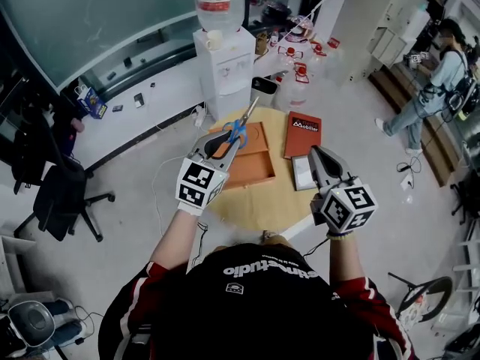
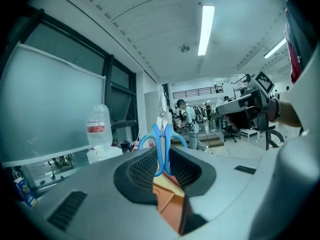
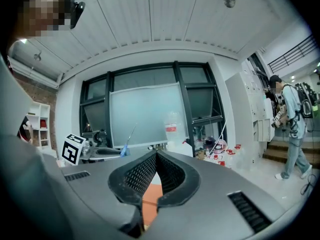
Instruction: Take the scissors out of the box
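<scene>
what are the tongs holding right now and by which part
The left tongs are shut on the scissors, gripping their blue handles, blades pointing away. The right tongs are shut and hold nothing.

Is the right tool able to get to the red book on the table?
Probably yes. The right tool is empty and points toward the red book, which lies just beyond its tip with nothing between them.

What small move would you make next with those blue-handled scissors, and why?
Probably swing the left gripper sideways toward a bare part of the round wooden table and lower: its fingers clamp the blue-handled metal scissors, held up over the flat orange box.
</scene>
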The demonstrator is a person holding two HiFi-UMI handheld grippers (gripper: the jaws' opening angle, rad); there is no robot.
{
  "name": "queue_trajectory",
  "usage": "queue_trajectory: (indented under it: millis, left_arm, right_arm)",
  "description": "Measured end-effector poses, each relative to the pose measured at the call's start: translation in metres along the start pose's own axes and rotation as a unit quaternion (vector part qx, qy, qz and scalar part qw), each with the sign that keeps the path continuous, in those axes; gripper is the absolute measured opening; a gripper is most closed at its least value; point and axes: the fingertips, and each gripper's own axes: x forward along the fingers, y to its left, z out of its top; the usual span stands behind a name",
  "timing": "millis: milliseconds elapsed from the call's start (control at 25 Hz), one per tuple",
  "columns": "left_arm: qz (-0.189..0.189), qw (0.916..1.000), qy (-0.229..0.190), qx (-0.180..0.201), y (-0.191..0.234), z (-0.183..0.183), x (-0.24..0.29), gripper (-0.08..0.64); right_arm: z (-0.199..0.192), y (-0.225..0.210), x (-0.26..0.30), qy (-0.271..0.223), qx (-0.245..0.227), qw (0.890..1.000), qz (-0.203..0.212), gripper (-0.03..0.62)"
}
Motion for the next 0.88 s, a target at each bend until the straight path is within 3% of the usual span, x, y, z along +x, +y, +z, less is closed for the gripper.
queue_trajectory:
  millis: [360, 880]
  left_arm:
    - [0.036, 0.9981, -0.048, -0.010, 0.008, 0.043, -0.039, 0.089]
    - [0.087, 0.9943, -0.057, -0.023, 0.020, 0.039, -0.077, 0.089]
  right_arm:
    - [0.013, 0.008, -0.001, -0.021, -0.006, 1.000, -0.002, 0.026]
    - [0.022, 0.009, -0.006, -0.028, -0.019, 0.999, -0.017, 0.026]
